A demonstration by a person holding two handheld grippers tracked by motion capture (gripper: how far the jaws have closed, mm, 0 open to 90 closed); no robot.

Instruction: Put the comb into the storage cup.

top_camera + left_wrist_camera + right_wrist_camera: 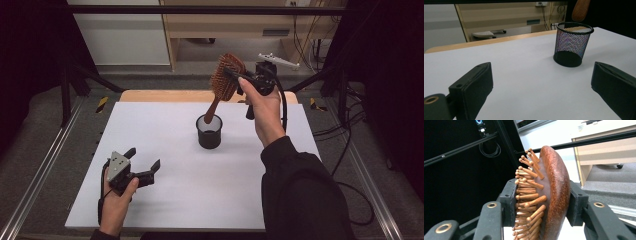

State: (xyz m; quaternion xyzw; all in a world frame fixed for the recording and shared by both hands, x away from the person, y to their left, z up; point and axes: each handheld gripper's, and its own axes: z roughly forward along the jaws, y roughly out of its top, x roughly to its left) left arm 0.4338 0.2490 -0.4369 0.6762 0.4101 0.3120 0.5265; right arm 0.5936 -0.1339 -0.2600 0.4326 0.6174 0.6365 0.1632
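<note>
the right gripper [239,79] pinches the wooden hairbrush [226,80] by its head, long axis tilted with the handle tip just over the black mesh cup [209,132], while the left gripper [145,165] rests spread and empty, well apart.

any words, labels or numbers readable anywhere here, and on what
No readable text in any view.
Hairbrush clamped in the right gripper: plain wood, no brand visible.
Mesh cup: no label.
Left gripper and its grey plate: no markings legible.
White paper on the cabinet, right gripper view: too small and blurred to tell whether it bears print.
</note>
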